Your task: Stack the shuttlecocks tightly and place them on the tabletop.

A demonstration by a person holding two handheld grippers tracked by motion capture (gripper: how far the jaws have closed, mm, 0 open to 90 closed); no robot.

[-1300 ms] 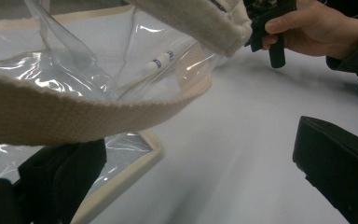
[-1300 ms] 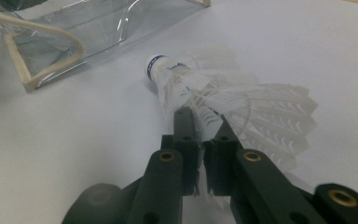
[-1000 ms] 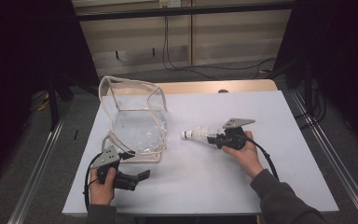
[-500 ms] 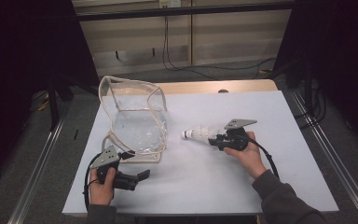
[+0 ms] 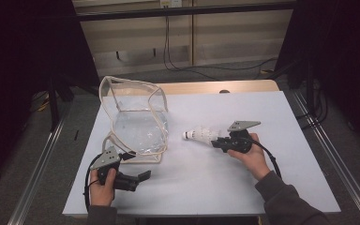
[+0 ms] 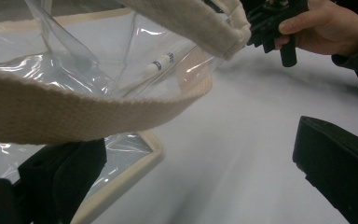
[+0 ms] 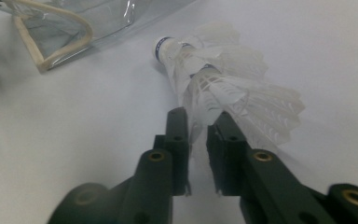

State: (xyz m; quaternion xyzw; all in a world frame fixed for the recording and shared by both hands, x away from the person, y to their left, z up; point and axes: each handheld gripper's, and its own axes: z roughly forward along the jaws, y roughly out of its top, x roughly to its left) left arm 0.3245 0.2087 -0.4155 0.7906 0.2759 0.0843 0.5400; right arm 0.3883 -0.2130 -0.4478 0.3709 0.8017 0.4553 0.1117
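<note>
Two or three white feather shuttlecocks (image 5: pixel 200 134) (image 7: pixel 214 79), nested one in another, lie on their side at the middle of the white table (image 5: pixel 272 187), cork end toward the bag. My right gripper (image 5: pixel 215 142) (image 7: pixel 196 125) is shut on the feather skirt of the rear one. A clear plastic bag (image 5: pixel 138 119) (image 6: pixel 74 60) with beige trim stands open to the left. My left gripper (image 5: pixel 138 180) rests open near the front left edge, just in front of the bag. The bag's beige strap (image 6: pixel 98 112) crosses close above its jaws.
The person's right hand (image 6: pixel 326 25) with the other gripper is visible beyond the bag in the left gripper view. A wooden strip (image 5: pixel 206 87) runs along the table's far edge. Metal rails (image 5: pixel 37 173) flank the table on both sides.
</note>
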